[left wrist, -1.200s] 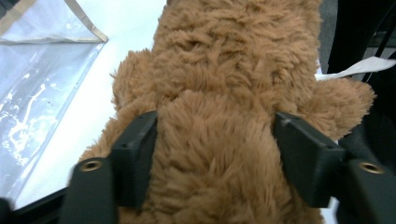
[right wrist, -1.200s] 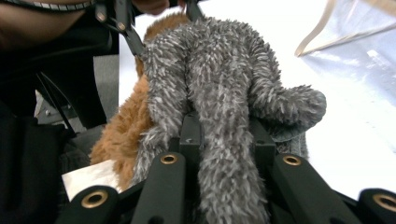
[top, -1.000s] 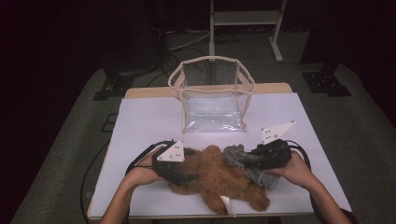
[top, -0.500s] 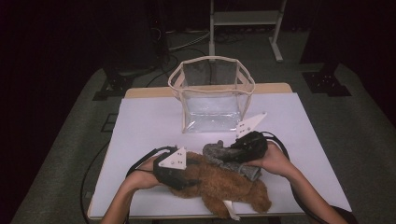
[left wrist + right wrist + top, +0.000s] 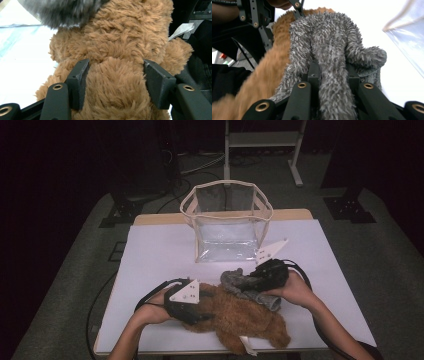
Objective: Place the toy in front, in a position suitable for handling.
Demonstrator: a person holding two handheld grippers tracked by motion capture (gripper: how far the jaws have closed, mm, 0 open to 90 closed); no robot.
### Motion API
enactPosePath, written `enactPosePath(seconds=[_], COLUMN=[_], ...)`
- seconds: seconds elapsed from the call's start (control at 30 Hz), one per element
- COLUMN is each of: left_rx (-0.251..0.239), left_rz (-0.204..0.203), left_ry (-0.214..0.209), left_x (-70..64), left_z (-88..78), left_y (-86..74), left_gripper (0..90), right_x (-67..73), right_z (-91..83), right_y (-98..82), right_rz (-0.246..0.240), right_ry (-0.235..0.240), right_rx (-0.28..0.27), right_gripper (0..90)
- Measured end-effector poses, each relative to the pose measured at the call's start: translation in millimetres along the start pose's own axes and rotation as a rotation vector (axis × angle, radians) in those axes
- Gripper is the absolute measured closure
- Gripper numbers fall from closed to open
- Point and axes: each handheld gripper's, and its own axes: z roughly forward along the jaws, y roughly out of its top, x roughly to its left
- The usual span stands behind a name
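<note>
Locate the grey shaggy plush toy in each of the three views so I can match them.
High view: the grey shaggy plush toy lies right of centre, on the brown furry teddy bear's upper edge.
Left gripper view: a blurred grey patch at the top, above the bear.
Right gripper view: centre, pinched in the right hand-held gripper.
Shared landmark: the brown teddy bear beside it.

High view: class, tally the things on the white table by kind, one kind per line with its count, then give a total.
Brown plush toy: 1
Grey plush toy: 1
Clear bag with cream trim: 1
Hand-held grippers, left gripper and right gripper: 2
Total: 5
</note>
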Motion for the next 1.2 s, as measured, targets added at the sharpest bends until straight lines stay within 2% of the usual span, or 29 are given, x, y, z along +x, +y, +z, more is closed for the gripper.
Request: enactPosePath(seconds=[0.13, 0.27, 0.43, 0.6, 0.77, 0.87, 1.1, 1.2], left_rx=[0.003, 0.006, 0.005, -0.003, 0.0, -0.004, -0.01, -0.009], left_rz=[-0.008, -0.022, -0.038, -0.052, -0.045, -0.046, -0.044, -0.043], left_ry=[0.011, 0.018, 0.022, 0.027, 0.015, 0.008, 0.006, 0.002], left_x=[1.4, 5.7, 8.1, 8.7, 7.5, 6.4, 5.7, 6.1], left_z=[0.2, 0.1, -0.8, -3.2, -3.8, -5.2, -5.2, -4.1], left_y=[-0.2, -0.6, -1.3, -5.0, -4.8, -7.0, -8.4, -7.4], left_gripper=[40.2, 40.0, 39.3, 38.8, 38.6, 38.9, 38.8, 38.5], right_x=[1.9, 9.8, 16.8, 20.9, 19.1, 11.1, 3.5, 4.3], right_z=[-22.1, -42.3, -50.6, -48.6, -42.6, -38.4, -42.6, -44.2], right_y=[-20.4, -43.7, -67.8, -83.6, -85.6, -84.3, -89.3, -81.7], right_rz=[0.027, 0.061, 0.095, 0.122, 0.122, 0.126, 0.144, 0.132], right_ry=[-0.031, -0.055, -0.062, -0.05, -0.071, -0.079, -0.099, -0.11], right_rx=[-0.032, -0.048, -0.049, -0.057, -0.045, -0.032, -0.032, -0.029], right_gripper=[72.6, 72.6, 72.5, 72.5, 72.7, 72.7, 72.8, 72.7])
